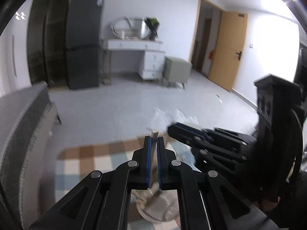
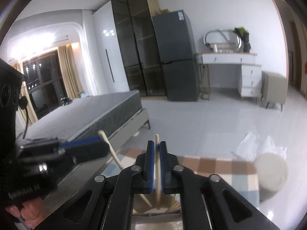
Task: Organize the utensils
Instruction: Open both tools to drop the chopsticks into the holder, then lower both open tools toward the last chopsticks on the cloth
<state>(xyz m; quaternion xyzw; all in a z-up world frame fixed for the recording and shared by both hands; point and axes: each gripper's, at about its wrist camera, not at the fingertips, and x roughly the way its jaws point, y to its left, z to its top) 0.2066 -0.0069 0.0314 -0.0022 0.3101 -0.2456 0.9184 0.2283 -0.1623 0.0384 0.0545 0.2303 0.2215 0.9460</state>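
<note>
The left tongs were closed on a flat pale wooden utensil whose squared tip stood just past the blue pads; its lower end ran down between the linkage arms and out of clear sight. The right tongs were closed on a thin wooden chopstick, held nearly upright, its lower end reaching down towards a blurred pale container near the lens. In the right wrist view the left tongs showed at the left, with their utensil slanting down to the right.

Below both tools lay a checked cloth of brown, cream and pale blue squares covering the bench. On its right side stood a white round cup, and just beyond it lay a crumpled clear plastic bag.

The room beyond had a pale tiled floor. A bed with a grey mattress stood at the left. Against the far wall were a dark glass-fronted cabinet, a dark grey fridge, a white dressing table with drawers and a round mirror, and a small beige side cabinet. A wooden door stood open at the far right, and curtained windows were dark at the far left.
</note>
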